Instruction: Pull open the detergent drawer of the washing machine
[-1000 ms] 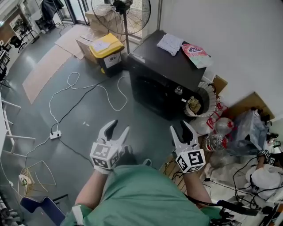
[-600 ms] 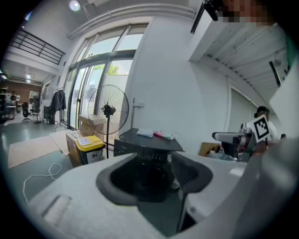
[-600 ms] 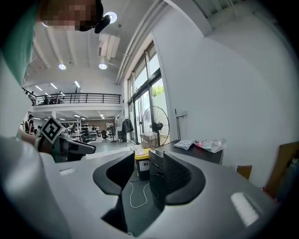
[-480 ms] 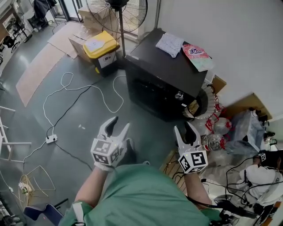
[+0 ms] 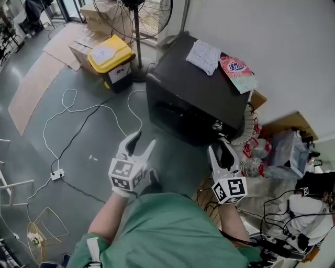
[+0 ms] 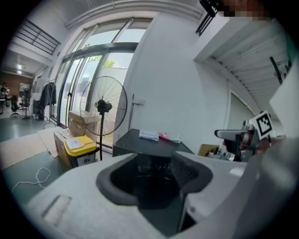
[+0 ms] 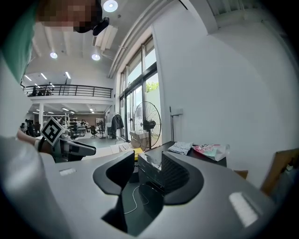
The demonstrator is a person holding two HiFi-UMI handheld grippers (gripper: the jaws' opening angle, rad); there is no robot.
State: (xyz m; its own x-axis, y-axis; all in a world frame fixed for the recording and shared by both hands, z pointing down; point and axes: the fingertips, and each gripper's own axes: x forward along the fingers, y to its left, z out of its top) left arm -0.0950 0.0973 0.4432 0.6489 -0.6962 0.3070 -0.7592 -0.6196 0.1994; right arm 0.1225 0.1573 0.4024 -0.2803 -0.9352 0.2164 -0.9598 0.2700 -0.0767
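Head view: left hand-held gripper, right hand-held gripper, jaws apart, holding nothing, near washing machine, not touching.

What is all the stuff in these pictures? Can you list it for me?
washing machine: one, black, straight ahead
cloth: one, white, on the machine's top
packet: one, pink, beside the cloth
fan: one, black, left of the machine
bin: one, yellow lid, near the fan
cardboard boxes: at least two, brown, behind the bin
power strip: one, white, on the floor
left tool: one, white, open, empty
right tool: one, white, open, empty
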